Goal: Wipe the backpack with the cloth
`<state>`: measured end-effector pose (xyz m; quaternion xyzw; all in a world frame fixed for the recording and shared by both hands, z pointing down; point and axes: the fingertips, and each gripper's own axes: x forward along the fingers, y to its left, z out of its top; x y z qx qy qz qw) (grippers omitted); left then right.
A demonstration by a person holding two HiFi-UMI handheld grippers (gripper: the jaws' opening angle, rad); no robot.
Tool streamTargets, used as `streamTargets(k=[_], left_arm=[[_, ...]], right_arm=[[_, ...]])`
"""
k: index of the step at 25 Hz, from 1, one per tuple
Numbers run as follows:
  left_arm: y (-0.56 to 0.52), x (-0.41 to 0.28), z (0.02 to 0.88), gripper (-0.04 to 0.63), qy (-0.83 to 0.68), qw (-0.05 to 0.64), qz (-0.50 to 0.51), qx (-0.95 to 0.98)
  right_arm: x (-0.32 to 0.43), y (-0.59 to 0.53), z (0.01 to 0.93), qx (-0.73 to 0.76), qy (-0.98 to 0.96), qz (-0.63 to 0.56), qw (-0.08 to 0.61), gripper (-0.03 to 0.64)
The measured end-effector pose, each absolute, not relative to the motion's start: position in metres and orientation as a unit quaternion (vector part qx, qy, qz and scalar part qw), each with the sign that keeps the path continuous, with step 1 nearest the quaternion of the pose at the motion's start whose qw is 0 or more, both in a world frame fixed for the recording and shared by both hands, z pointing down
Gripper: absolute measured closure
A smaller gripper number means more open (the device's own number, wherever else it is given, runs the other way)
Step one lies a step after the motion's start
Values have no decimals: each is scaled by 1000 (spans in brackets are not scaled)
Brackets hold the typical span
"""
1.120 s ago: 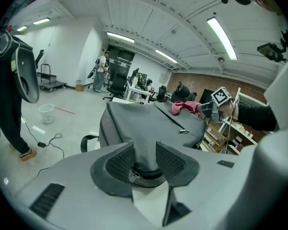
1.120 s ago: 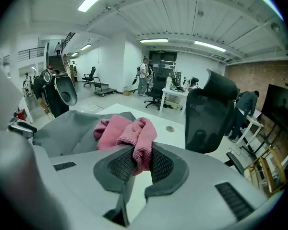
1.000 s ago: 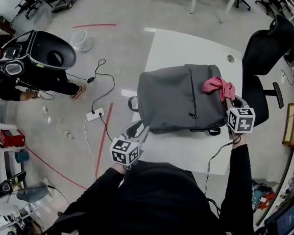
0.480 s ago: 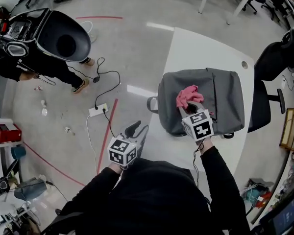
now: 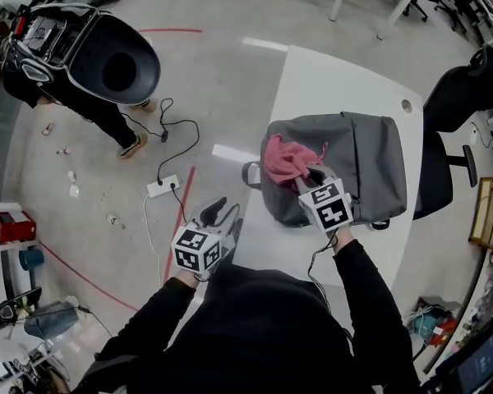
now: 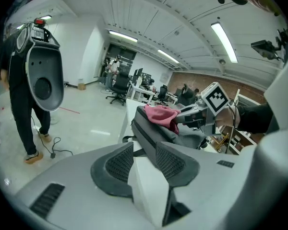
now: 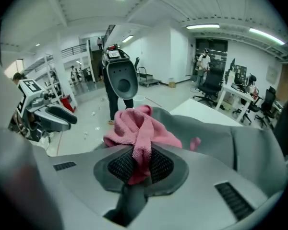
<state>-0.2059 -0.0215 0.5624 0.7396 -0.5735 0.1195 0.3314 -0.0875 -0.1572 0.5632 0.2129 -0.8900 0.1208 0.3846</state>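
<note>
A grey backpack lies flat on the white table. A pink cloth rests bunched on the backpack's left part, and my right gripper is shut on it. In the right gripper view the cloth is pinched between the two pads, with the backpack spread beyond. My left gripper hangs off the table's left front corner, clear of the backpack. In the left gripper view its jaws stand apart with nothing held; the backpack and cloth lie ahead.
A person with a large black-and-white device stands on the floor at the left. A power strip with cables lies near the table's left side. A black office chair stands to the table's right. Red tape lines mark the floor.
The right gripper has carried the pink cloth leftward across the backpack, from its right edge to its left part. The left gripper has drawn back from the backpack's left side.
</note>
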Motion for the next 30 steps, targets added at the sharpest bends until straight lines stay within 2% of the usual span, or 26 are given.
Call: streamTargets(k=[3, 10, 17, 20, 22, 25, 30], left_arm=[[-27, -174, 561, 439, -572, 329, 120, 742], [-55, -100, 550, 439, -576, 299, 122, 751], [-58, -75, 551, 439, -577, 304, 122, 748], [-50, -75, 554, 439, -571, 311, 125, 750], [-43, -81, 557, 439, -565, 317, 127, 751], [-32, -95, 560, 439, -553, 325, 129, 756], [-7, -136, 565, 439, -533, 336, 134, 764]], right_arm=[[-11, -194, 566, 275, -861, 128, 408, 563], [155, -277, 522, 384, -825, 95, 404, 563], [234, -320, 483, 468, -797, 82, 374, 563], [223, -320, 479, 474, -800, 64, 363, 563], [196, -313, 489, 456, -804, 39, 380, 563], [145, -299, 513, 418, -807, 13, 416, 563], [38, -264, 560, 348, -825, 59, 441, 563]])
